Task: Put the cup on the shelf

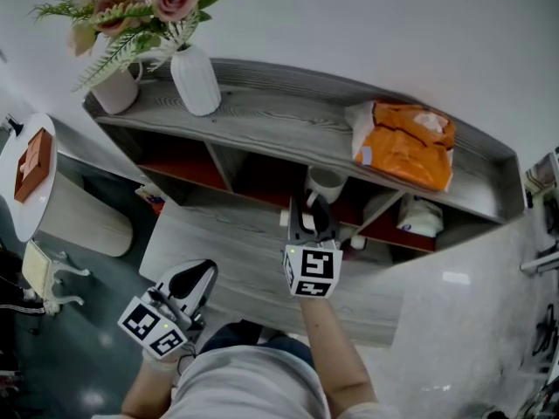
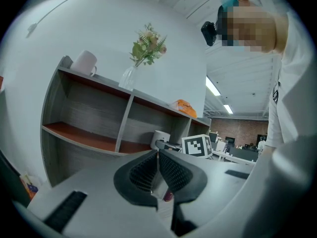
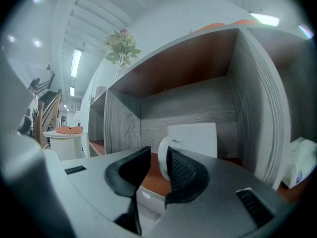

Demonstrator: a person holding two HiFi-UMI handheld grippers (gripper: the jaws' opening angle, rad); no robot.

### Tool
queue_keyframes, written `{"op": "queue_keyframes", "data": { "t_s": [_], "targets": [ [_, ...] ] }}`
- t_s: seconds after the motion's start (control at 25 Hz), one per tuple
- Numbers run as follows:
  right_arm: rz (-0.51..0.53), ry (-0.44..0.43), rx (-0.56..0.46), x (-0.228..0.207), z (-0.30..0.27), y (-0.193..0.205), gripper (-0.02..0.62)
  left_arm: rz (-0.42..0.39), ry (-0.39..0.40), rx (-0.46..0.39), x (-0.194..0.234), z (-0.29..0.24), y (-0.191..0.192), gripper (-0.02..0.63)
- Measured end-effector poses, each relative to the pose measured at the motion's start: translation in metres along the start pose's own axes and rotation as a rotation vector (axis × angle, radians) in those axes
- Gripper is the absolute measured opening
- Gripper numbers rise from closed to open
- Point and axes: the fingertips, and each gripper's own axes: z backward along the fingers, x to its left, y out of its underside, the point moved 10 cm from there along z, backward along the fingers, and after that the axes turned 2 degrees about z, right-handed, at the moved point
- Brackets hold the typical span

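The white cup point(image 3: 194, 139) stands upright on the red-brown floor of the shelf's point(image 1: 271, 122) lower compartment, between two dividers, with its handle towards me. My right gripper point(image 3: 157, 156) sits directly before it. Its jaws are slightly parted around the handle, which lies against one pad and clear of the other. I judge a straight withdrawal is next. My left gripper point(image 1: 199, 279), closed and empty, is well apart.
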Motion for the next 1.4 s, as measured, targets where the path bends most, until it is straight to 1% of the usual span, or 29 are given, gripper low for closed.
{"op": "queue_keyframes", "data": {
  "t_s": [0.12, 0.28, 0.48, 0.64, 0.72, 0.88, 1.12, 1.4],
  "targets": [
    [-0.022, -0.017, -0.027, -0.007, 0.003, 0.004, 0.084, -0.001, 0.001, 0.001, -0.001, 0.000, 0.000, 0.025],
    [-0.050, -0.119, -0.028, -0.009, 0.001, 0.005, 0.098, 0.002, 0.005, -0.001, -0.001, -0.001, 0.000, 0.025],
    [0.006, -0.200, 0.028, -0.003, -0.007, 0.001, 0.154, 0.003, 0.013, -0.001, -0.002, -0.004, 0.000, 0.025],
    [0.047, -0.261, 0.058, 0.003, -0.015, -0.002, 0.173, 0.005, 0.015, 0.000, -0.003, -0.004, 0.001, 0.025],
    [0.050, -0.264, 0.065, 0.003, -0.015, -0.004, 0.176, 0.006, 0.015, -0.001, -0.003, -0.004, 0.001, 0.025],
    [0.034, -0.236, 0.069, -0.003, -0.008, -0.001, 0.175, 0.006, 0.018, -0.004, -0.004, -0.005, 0.001, 0.025],
    [0.018, -0.254, 0.059, -0.010, 0.001, -0.001, 0.177, 0.006, 0.025, 0.000, -0.006, -0.007, 0.002, 0.025],
    [0.043, -0.196, 0.058, -0.019, 0.016, 0.000, 0.175, 0.001, 0.049, 0.006, -0.009, -0.015, 0.001, 0.025]
  ]
}}
